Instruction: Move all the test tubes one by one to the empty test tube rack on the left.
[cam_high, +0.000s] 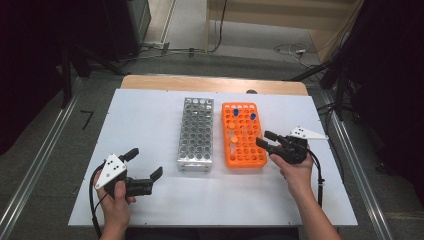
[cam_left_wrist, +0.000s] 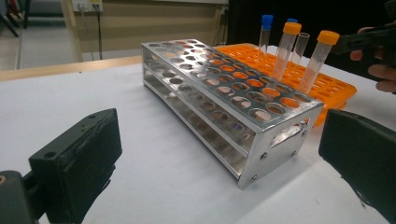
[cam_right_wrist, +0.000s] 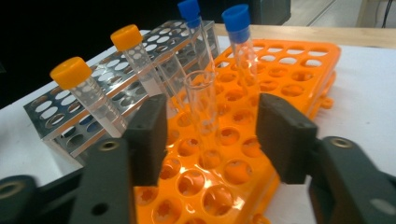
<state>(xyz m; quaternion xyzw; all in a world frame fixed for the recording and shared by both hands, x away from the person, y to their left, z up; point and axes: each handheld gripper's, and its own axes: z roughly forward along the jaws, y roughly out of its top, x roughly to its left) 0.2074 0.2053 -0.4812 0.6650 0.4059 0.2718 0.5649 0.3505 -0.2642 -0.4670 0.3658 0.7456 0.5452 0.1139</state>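
An orange tube rack (cam_high: 243, 150) stands right of a metal rack (cam_high: 196, 132) on the white table. In the right gripper view, an uncapped clear tube (cam_right_wrist: 201, 102) stands in the orange rack (cam_right_wrist: 299, 70). My right gripper (cam_right_wrist: 212, 135) is open, with one jaw on each side of that tube and a gap between tube and pads. Two orange-capped tubes (cam_right_wrist: 88, 93) and two blue-capped tubes (cam_right_wrist: 243, 42) stand farther back in the same rack. My left gripper (cam_high: 145, 162) is open and holds nothing near the front left, aimed at the metal rack (cam_left_wrist: 224, 93).
The metal rack's holes look vacant. The white table (cam_high: 150, 115) has bare surface to the left and in front of both racks. A wooden edge runs along the far side. Cables trail from both grippers toward the front.
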